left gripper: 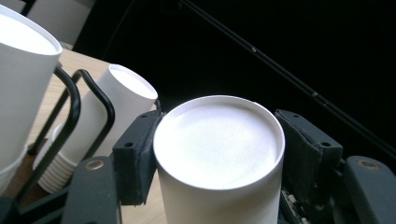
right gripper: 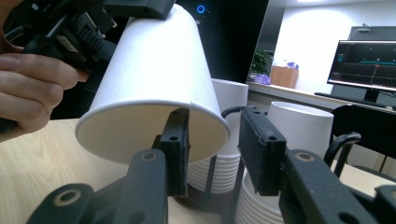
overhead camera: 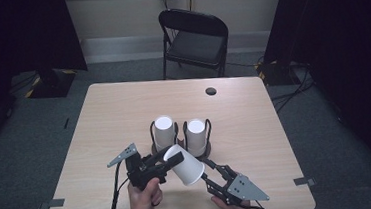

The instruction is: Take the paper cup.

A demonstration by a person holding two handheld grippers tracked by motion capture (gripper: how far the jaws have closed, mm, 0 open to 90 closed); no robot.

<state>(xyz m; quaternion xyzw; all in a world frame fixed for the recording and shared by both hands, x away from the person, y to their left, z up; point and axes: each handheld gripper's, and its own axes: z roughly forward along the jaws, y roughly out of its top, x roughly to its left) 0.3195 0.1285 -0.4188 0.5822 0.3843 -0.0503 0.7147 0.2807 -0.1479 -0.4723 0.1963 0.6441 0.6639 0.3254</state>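
Observation:
A white paper cup [overhead camera: 186, 165] hangs tilted over the table's near middle, its closed base [left gripper: 218, 145] clamped between the pads of my left gripper [overhead camera: 174, 159] [left gripper: 219, 154]. The cup's open rim [right gripper: 140, 140] points toward my right gripper [overhead camera: 208, 173] [right gripper: 217, 149], which is open. Its left pad [right gripper: 177, 149] sits in front of the cup's mouth, its right pad [right gripper: 260, 149] beyond the rim's edge. Just behind stand two stacks of upturned white cups [overhead camera: 164, 132] [overhead camera: 196, 132] in black wire holders [left gripper: 70, 112].
The wooden table [overhead camera: 114, 115] has a small dark hole [overhead camera: 211, 91] near its far edge. A black folding chair [overhead camera: 196, 38] stands behind the table. Dark curtains flank both sides. A person's hand [right gripper: 32, 88] grips the left gripper.

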